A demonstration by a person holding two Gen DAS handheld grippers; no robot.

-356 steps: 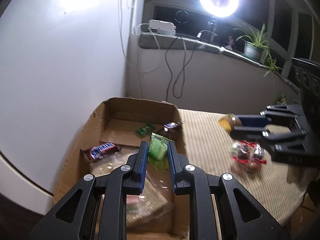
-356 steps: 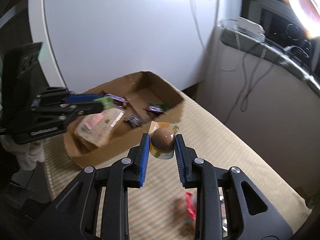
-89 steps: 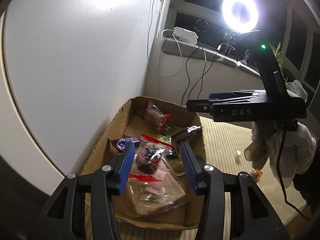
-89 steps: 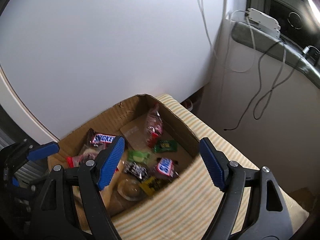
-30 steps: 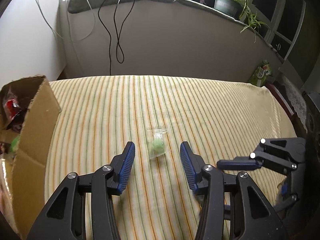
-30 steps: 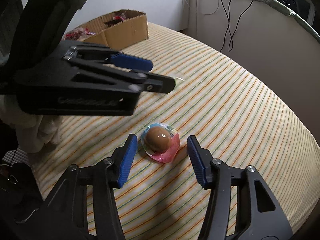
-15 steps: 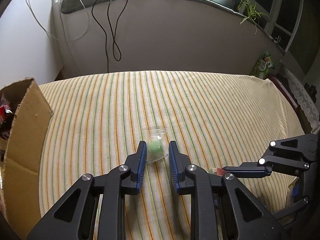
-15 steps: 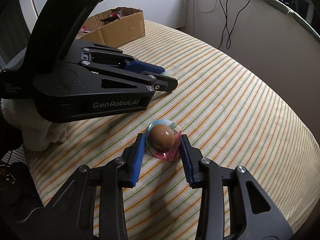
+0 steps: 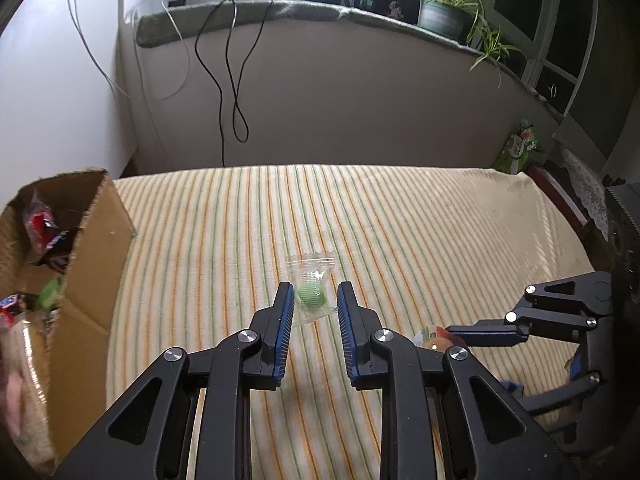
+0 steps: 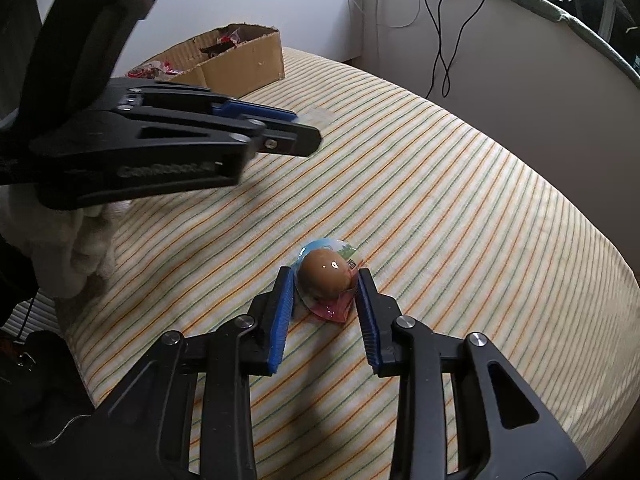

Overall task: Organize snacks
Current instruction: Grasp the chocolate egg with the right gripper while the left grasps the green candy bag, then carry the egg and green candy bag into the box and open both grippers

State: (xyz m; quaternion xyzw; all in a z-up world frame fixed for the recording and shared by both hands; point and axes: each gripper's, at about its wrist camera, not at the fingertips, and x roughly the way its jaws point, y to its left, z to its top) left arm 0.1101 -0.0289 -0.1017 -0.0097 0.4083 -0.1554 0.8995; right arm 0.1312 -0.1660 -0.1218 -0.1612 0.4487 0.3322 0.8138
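Progress, judged from present layout: well advanced. Cardboard box (image 9: 96, 248) at left edge of striped bed cover (image 9: 400, 220) already stocked with several wrapped snacks, red and dark wrappers showing above rim, one large clear packet in near corner. Only two items seen outside box, both currently in hand; transfer to box not yet done.

Item 1: green candy (image 9: 310, 294). Small round green sweet sealed in clear square sachet with serrated top edge. Located mid-cover, well apart from box. Left claw (image 9: 312, 300) narrowed about it, blue pads flanking sweet and lower part of sachet, left pad touching wrapper edge; firm pinch probable, right-pad contact not clear.

Item 2: chocolate egg (image 10: 326, 274). Glossy brown half-dome on flat printed backing, blue at top, red-pink at bottom. Located nearer front of cover, just right of item 1. Right claw (image 10: 326, 280) closing on it, pads against both flanks of dome.

Remaining: carriage of both to box, release among contents.
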